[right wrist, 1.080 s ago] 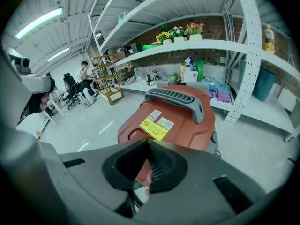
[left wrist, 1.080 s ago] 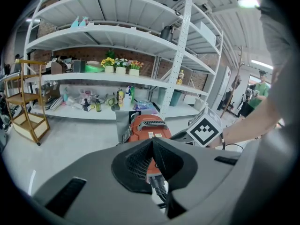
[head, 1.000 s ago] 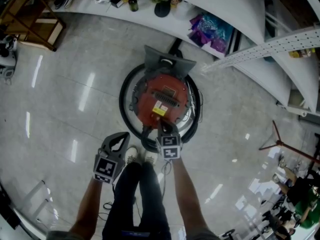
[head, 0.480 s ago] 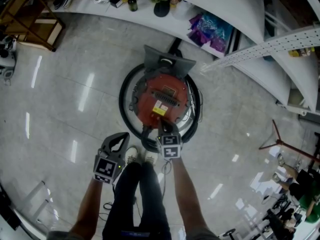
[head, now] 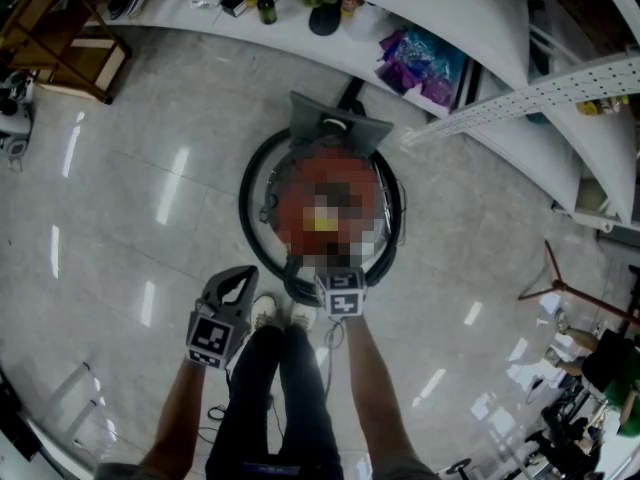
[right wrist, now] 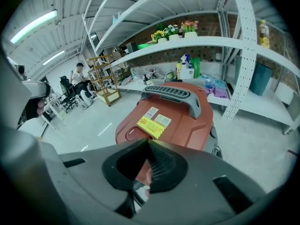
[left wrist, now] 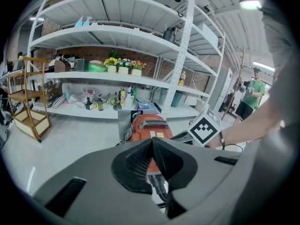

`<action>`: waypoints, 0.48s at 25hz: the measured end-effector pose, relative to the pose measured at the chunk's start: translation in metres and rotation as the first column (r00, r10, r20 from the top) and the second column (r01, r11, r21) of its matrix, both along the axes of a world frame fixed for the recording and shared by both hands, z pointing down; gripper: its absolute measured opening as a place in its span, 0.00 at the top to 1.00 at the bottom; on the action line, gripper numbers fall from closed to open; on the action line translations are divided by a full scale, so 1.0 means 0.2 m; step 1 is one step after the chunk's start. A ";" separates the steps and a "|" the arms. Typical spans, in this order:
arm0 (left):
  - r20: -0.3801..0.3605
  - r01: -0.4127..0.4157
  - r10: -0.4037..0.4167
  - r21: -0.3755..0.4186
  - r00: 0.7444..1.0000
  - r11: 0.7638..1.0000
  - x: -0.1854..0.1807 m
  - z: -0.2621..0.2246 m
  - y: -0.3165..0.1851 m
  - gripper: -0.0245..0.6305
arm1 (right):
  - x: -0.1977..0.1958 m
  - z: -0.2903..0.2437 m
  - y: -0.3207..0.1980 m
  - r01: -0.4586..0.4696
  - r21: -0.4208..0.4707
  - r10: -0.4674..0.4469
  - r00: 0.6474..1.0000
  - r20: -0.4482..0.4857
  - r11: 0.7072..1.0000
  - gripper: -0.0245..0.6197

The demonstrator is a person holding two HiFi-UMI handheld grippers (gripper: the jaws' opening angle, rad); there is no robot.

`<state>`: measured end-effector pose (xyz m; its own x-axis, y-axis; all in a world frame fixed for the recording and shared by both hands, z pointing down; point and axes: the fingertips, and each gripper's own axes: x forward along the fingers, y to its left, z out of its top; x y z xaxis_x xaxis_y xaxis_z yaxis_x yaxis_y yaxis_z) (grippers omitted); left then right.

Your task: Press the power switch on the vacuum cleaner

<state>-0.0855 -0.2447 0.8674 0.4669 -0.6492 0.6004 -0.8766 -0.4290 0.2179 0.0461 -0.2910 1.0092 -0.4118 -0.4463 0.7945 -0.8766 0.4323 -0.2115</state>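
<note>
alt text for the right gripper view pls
The right gripper, jaws shut and empty, points at the near side of a red vacuum cleaner with a grey handle and a yellow label. White shelving stands behind.

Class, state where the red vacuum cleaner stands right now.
The vacuum cleaner stands on the floor at the head view's centre, just ahead of the right claw, white shelving behind it.
</note>
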 end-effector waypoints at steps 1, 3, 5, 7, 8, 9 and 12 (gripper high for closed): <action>0.002 -0.001 0.001 0.001 1.000 1.000 0.00 0.00 0.00 0.95 | 0.00 0.01 0.00 0.004 0.000 -0.004 1.000 0.000 1.000 0.94; 0.004 -0.003 0.003 0.004 1.000 1.000 -0.01 0.00 0.00 0.95 | -0.01 0.01 0.00 0.006 0.004 -0.006 1.000 0.005 1.000 0.94; 0.005 -0.003 0.003 0.003 1.000 1.000 -0.01 0.01 0.00 0.95 | -0.02 -0.01 -0.01 -0.009 0.008 0.009 1.000 0.017 1.000 0.94; 0.007 0.001 -0.001 0.000 1.000 1.000 -0.01 0.01 0.01 0.95 | -0.02 -0.02 -0.02 -0.018 0.007 0.017 1.000 0.022 1.000 0.94; 0.008 0.002 -0.002 -0.001 1.000 1.000 -0.01 0.01 0.01 0.95 | -0.02 -0.01 -0.02 -0.017 0.005 0.017 1.000 0.021 1.000 0.94; 0.009 0.001 -0.001 0.001 1.000 1.000 -0.01 0.01 0.01 0.95 | -0.01 0.00 -0.02 -0.016 0.003 0.016 1.000 0.020 1.000 0.94; 0.009 0.001 -0.001 0.004 1.000 1.000 -0.02 0.01 0.01 0.95 | -0.01 -0.01 -0.02 -0.015 0.002 0.015 1.000 0.011 1.000 0.94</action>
